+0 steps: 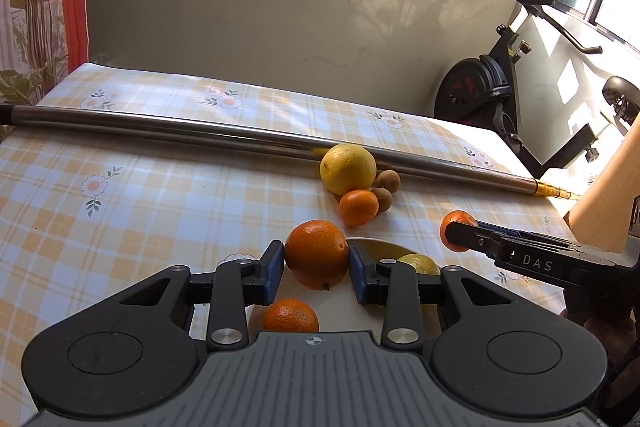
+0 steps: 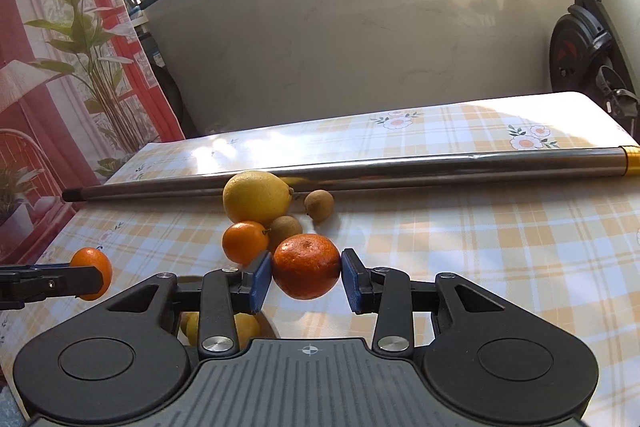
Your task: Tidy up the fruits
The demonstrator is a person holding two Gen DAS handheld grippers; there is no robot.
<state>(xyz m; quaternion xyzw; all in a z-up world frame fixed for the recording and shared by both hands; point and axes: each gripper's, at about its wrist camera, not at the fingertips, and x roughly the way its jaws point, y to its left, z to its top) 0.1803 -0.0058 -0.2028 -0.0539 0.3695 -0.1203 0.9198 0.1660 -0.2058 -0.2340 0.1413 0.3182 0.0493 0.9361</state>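
Note:
In the left wrist view my left gripper (image 1: 316, 267) is shut on an orange (image 1: 316, 247), held just above a cream plate (image 1: 378, 247). On the plate lie a tangerine (image 1: 291, 321) and a lemon (image 1: 420, 263). My right gripper (image 2: 306, 277) is shut on a darker tangerine (image 2: 306, 263), a little above the tablecloth. That same right gripper (image 1: 454, 233) and its tangerine (image 1: 456, 221) show at the right of the left wrist view. A loose pile lies further back: a big yellow citrus (image 2: 256, 197), a small orange (image 2: 245, 241) and two brown round fruits (image 2: 319, 203).
A long steel pole (image 2: 400, 167) lies across the checked tablecloth (image 2: 500, 247) just behind the fruit pile. An exercise bike (image 1: 492, 87) stands beyond the table's far right corner. A pale board (image 1: 604, 195) leans at the right edge. A wall panel backs the table.

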